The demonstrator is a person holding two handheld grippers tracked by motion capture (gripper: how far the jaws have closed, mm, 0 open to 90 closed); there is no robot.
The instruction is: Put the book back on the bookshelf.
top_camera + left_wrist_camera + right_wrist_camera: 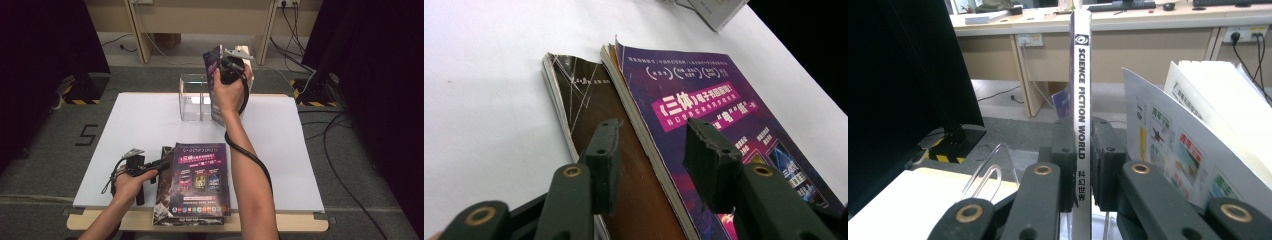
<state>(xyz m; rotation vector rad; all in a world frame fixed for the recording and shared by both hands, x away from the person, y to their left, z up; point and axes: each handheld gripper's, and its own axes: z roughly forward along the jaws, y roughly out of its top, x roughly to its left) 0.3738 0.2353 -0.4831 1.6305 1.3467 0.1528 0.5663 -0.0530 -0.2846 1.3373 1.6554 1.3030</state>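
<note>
My right gripper (223, 64) is raised over the far side of the white board, shut on the spine of a purple magazine (215, 92) that hangs upright. In the right gripper view the pads (1064, 160) clamp the white spine (1081, 90), which reads "SCIENCE FICTION WORLD". A clear acrylic holder (192, 97) stands just left of that magazine. My left gripper (161, 163) lies low at the near left, its jaws open. They straddle the left edge of a stack: a purple-covered magazine (704, 110) on top and a brown-covered one (589, 100) beneath. Neither pad (606, 150) presses on them.
The white board (135, 130) covers most of the table. Pale illustrated booklets (1193, 145) stand tilted close to the held magazine's right. Cables (340, 165) trail over the grey floor on the right. Black curtains (40, 60) close both sides, and wooden desk legs (137, 35) stand behind.
</note>
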